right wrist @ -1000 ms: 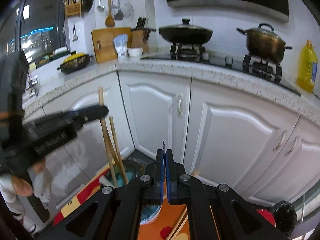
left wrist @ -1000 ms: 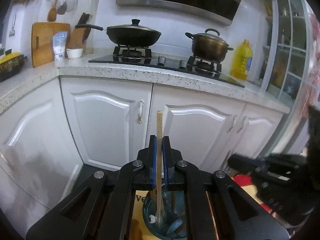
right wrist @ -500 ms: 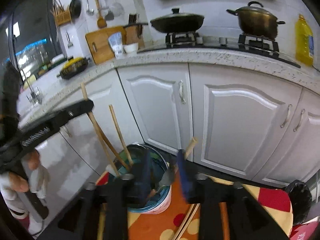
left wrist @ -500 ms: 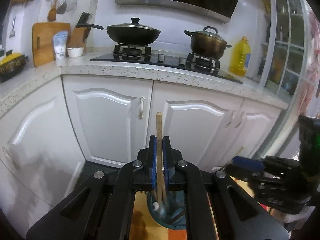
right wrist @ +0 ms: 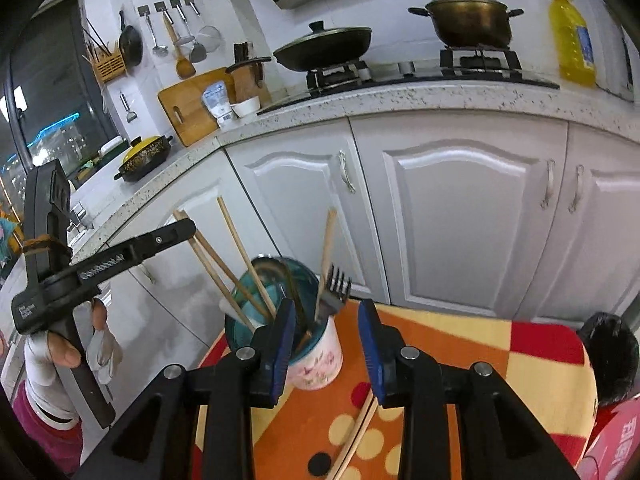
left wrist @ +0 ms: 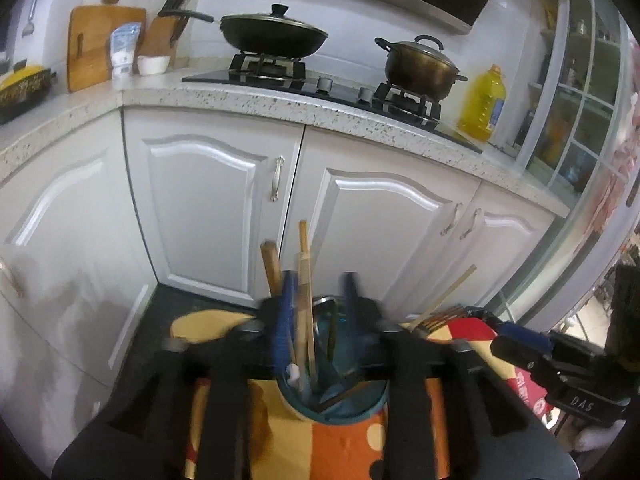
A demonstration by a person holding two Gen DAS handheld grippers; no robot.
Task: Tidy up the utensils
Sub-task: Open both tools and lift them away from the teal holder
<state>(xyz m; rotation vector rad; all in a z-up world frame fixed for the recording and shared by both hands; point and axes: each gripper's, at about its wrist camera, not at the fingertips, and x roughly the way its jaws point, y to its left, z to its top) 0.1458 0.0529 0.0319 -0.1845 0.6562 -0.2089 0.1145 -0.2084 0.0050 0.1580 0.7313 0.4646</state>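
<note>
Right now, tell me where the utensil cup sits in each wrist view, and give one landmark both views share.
Left wrist view: the utensil cup sits bottom centre, below the left tool, whose jaws are opening above it.
Right wrist view: the cup sits lower centre-left, just beyond the right tool, on the orange patterned cloth.
Shared landmark: the brass pot on the stove.

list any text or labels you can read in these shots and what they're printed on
"DAS" in pale letters on the side of the right gripper.
White lettering along the left gripper: too blurred to read.
Blue label on the yellow oil bottle: too small to read.
Print on the white and blue pouch by the cutting board: too small to read.
White characters on the red item under the right gripper: not legible.
</note>
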